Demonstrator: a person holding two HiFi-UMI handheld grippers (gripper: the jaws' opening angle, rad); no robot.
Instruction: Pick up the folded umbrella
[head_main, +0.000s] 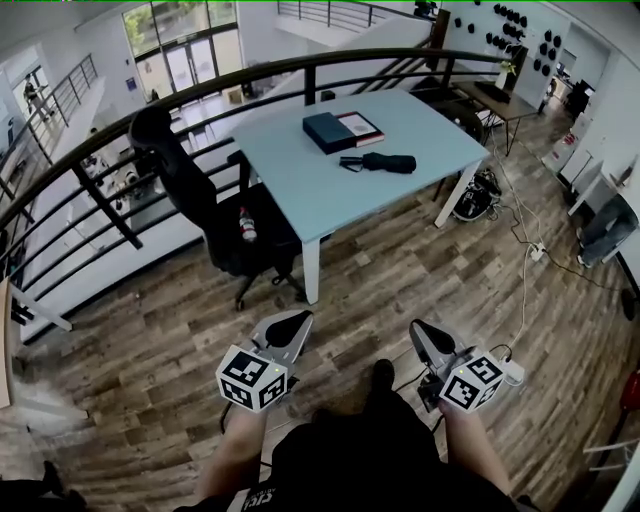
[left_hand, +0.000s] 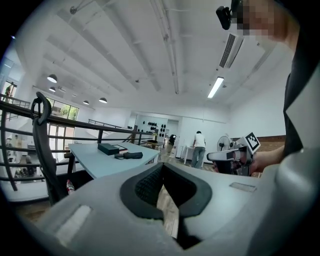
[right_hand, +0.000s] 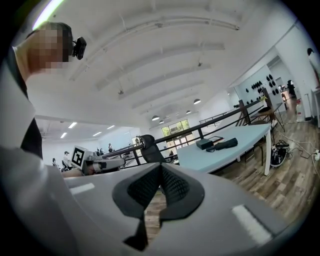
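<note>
The folded black umbrella (head_main: 385, 162) lies on the light blue table (head_main: 300, 170), toward its right front edge, with its strap to the left. The same umbrella shows small and far off in the left gripper view (left_hand: 131, 155) and the right gripper view (right_hand: 227, 144). My left gripper (head_main: 292, 324) and right gripper (head_main: 418, 331) are held low over the wooden floor, well short of the table. Both point toward it with jaws closed and nothing between them. Each gripper shows in the other's view: the right gripper (left_hand: 212, 157) and the left gripper (right_hand: 125, 161).
A dark flat box (head_main: 328, 131) and a framed book (head_main: 360, 127) lie behind the umbrella. A black office chair (head_main: 215, 215) stands at the table's left front. A black railing (head_main: 120, 150) runs behind. Cables and a power strip (head_main: 535, 250) lie on the floor to the right.
</note>
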